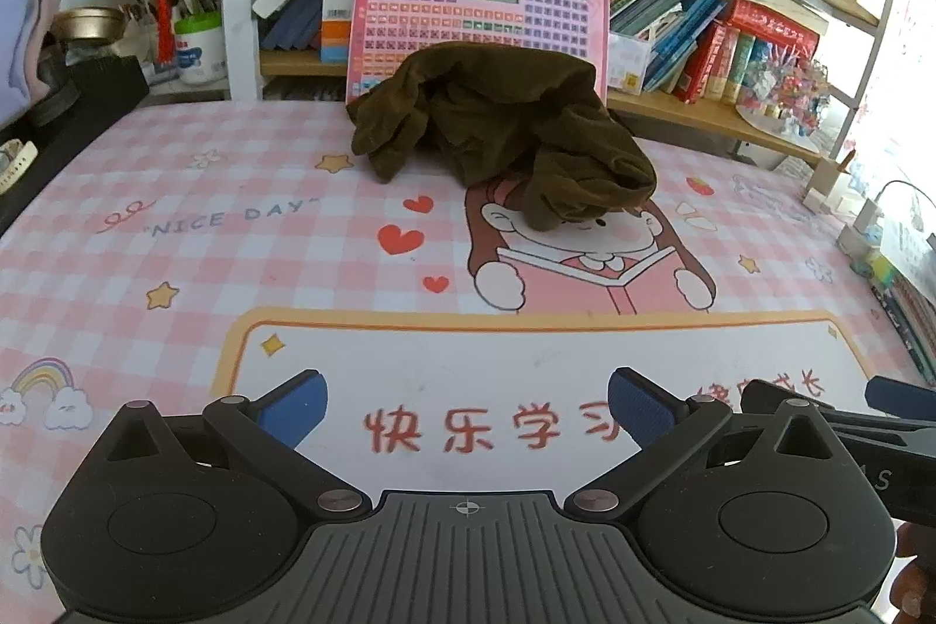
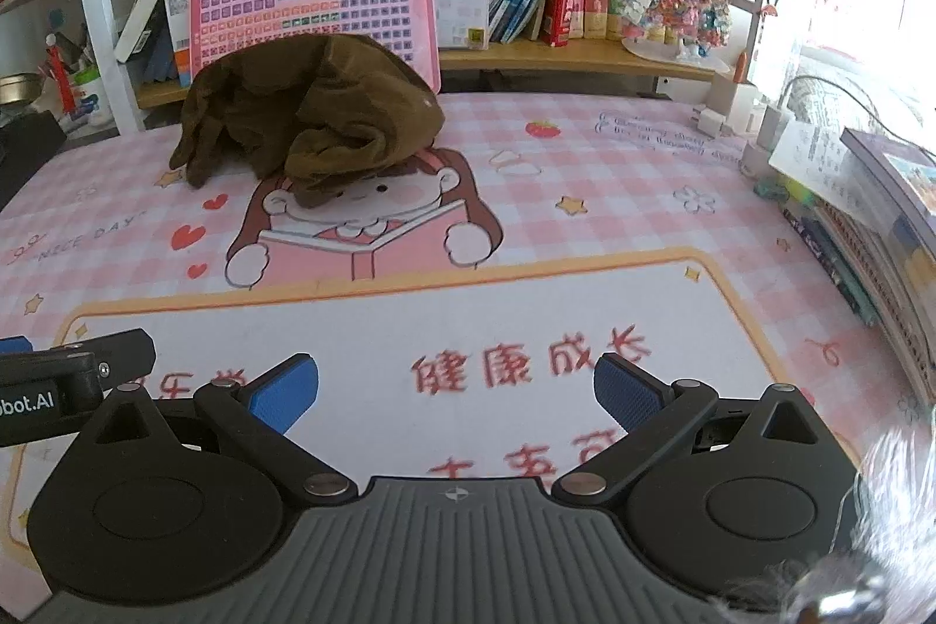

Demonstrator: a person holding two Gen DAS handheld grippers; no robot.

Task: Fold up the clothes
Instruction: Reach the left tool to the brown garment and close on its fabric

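I see the brown garment lying crumpled at the far side of the counter. Both my left gripper and right gripper are wide, empty. Grabbing several bunched layers together could spoil the fold.

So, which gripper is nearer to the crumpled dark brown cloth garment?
Neither clearly. The left gripper and right gripper both hover open at the near edge, well short of the crumpled dark brown cloth garment.
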